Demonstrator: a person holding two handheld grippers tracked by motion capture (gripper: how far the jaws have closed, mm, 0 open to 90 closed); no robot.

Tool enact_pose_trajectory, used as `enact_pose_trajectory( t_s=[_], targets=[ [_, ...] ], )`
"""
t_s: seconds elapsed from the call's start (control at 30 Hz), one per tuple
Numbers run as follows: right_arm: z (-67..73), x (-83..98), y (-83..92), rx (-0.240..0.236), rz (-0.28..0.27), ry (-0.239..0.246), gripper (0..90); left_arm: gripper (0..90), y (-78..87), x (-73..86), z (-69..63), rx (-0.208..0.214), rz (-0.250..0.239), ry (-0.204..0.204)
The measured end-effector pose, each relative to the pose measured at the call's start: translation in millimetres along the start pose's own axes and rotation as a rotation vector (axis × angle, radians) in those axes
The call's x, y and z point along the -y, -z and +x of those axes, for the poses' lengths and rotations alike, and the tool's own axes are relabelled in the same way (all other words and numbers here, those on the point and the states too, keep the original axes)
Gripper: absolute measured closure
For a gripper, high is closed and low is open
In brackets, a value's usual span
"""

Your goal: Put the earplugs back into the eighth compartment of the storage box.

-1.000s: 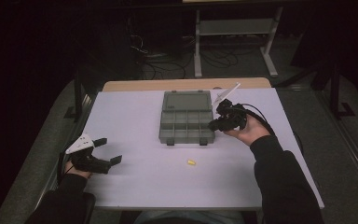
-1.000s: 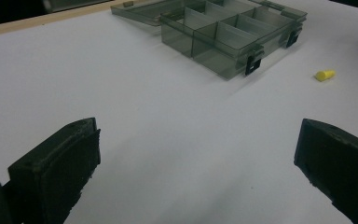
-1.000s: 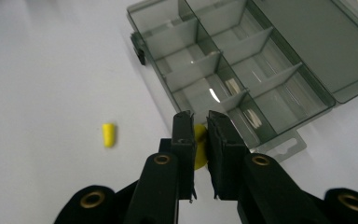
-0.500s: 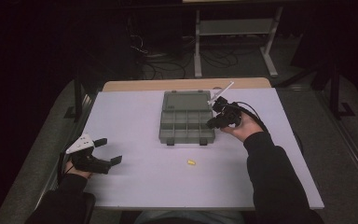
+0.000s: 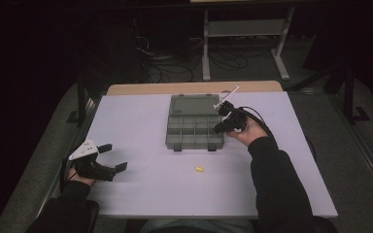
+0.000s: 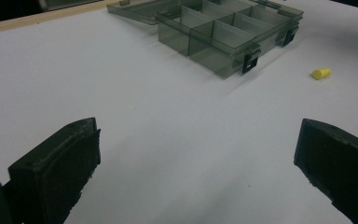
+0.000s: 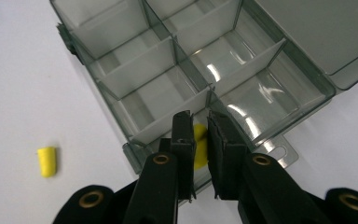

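**Holding one yellow plug over the box**

Counting the things on the white table (image 5: 141, 189): one clear grey box (image 5: 194, 128) with its lid folded back, two yellow plugs, and two tongs. In the right gripper view the first plug (image 7: 199, 142) sits pinched between the nearly closed jaws of the right tongs (image 5: 222, 120), which grip it above the box's near corner compartment. From the box's centre in the high view, those tongs stand at about three o'clock, at its edge. The second plug (image 5: 199, 169) lies loose on the table at about six o'clock from the box, well apart from both tongs. The left tongs (image 5: 110, 158) rest at about eight o'clock from the box, jaws spread wide with nothing between them.
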State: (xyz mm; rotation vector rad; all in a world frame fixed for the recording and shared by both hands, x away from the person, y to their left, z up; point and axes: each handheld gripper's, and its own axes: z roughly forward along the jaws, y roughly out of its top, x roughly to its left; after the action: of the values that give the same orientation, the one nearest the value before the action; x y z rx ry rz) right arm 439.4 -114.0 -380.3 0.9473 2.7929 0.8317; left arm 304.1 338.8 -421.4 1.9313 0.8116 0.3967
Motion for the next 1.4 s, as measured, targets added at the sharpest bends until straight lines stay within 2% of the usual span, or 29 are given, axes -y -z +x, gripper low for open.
enact_pose_trajectory(
  t_s=[0.1, 0.23, 0.6, 0.83, 1.07, 1.4],
  targets=[
    [1.8, -0.8, -3.8, 0.015, 0.006, 0.014, 77.6, 0.0, 0.2, 0.0, -0.1, 0.001, -0.001, 0.000],
    [7.0, -1.5, -3.4, 0.022, 0.008, 0.030, 70.1, 0.0, 0.0, -0.1, -0.2, 0.002, 0.000, -0.002],
    [21.9, 0.7, 20.2, 0.002, -0.077, 0.045, 60.3, 0.0, -0.1, -0.1, -0.4, 0.001, 0.001, -0.002],
    [41.4, 1.0, 31.4, -0.016, -0.094, 0.098, 46.7, 0.0, -0.2, -0.1, -0.5, 0.002, 0.002, -0.003],
    [71.0, 0.8, 33.2, -0.003, -0.077, 0.191, 32.1, 0.0, -0.3, 0.0, -0.6, 0.002, 0.003, -0.002],
    [89.6, 7.6, 22.7, -0.011, -0.080, 0.210, 15.9, 0.0, -0.4, 0.0, -0.7, 0.003, 0.005, -0.003]
  ],
)
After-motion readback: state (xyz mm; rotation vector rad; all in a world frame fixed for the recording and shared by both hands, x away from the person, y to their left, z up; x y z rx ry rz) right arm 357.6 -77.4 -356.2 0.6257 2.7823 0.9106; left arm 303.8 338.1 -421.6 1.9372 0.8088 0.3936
